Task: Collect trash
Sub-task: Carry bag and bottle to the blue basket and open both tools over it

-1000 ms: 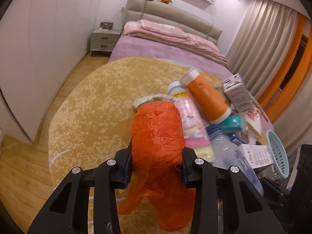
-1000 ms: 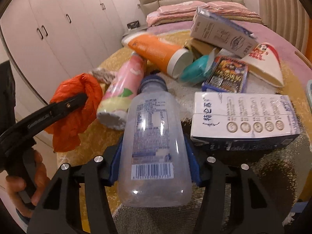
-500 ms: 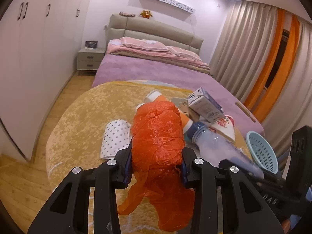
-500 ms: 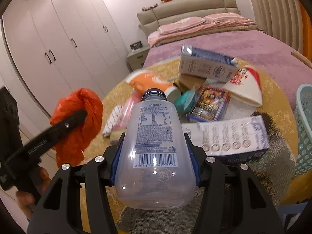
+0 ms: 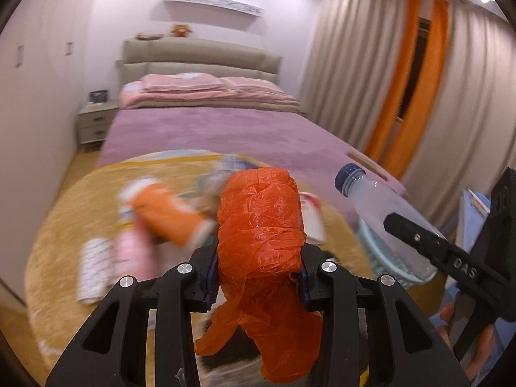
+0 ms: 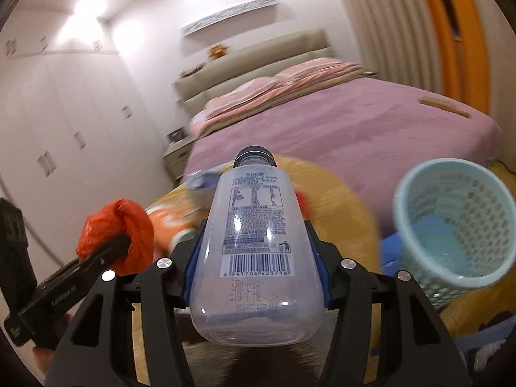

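Observation:
My left gripper [image 5: 258, 271] is shut on a crumpled orange plastic bag [image 5: 261, 225], held up above the round yellow table [image 5: 64, 225]. The bag also shows at the left of the right wrist view [image 6: 119, 232]. My right gripper [image 6: 254, 251] is shut on a clear plastic bottle with a dark blue cap [image 6: 254, 225], lifted above the table. The bottle shows at the right of the left wrist view [image 5: 380, 206]. A light blue mesh basket [image 6: 451, 225] stands to the right of the bottle, its opening facing me.
Blurred trash lies on the table: an orange tube [image 5: 164, 216], a pink tube [image 5: 132, 251], a dotted white roll [image 5: 93, 258] and a white packet [image 5: 312, 222]. A purple bed [image 5: 225, 135] stands behind, curtains [image 5: 354, 80] at the right, wardrobes [image 6: 64, 129] at the left.
Both grippers have risen and swung right, carrying the bag and the bottle. The table items have dropped lower in view. The blue basket has come close on the right.

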A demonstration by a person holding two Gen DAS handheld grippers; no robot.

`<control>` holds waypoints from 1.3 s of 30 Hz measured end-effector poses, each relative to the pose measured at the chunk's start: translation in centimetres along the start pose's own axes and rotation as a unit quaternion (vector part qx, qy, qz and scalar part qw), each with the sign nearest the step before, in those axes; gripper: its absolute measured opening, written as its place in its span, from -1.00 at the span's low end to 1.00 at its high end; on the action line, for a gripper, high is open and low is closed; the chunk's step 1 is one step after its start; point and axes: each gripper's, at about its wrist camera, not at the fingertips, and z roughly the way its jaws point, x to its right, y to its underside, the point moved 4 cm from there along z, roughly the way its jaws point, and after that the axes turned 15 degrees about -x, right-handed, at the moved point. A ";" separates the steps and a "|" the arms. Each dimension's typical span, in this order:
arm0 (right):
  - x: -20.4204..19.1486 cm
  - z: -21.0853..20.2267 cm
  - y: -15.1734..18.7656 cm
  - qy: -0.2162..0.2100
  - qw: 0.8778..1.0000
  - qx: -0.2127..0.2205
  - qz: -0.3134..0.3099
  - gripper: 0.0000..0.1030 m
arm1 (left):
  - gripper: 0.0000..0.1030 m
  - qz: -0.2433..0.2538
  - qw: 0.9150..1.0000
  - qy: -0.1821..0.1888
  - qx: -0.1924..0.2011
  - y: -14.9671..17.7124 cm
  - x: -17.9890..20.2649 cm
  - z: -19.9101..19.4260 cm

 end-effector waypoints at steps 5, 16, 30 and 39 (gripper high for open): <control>6.1 -1.5 -1.2 0.036 0.998 0.020 0.051 0.01 | -0.31 0.044 0.998 0.038 -0.026 -1.9 6.1 4.4; 19.0 -0.9 -0.7 0.104 0.980 -0.005 0.171 0.01 | -0.31 0.121 0.984 0.094 -0.096 -4.1 17.0 14.5; 26.0 4.1 2.7 0.127 0.953 -0.105 0.253 0.03 | -0.27 0.131 0.966 0.141 -0.174 -2.3 21.9 22.8; 26.8 2.6 2.2 0.123 0.953 -0.084 0.264 0.14 | 0.30 0.108 0.965 0.167 -0.171 -2.4 22.0 22.9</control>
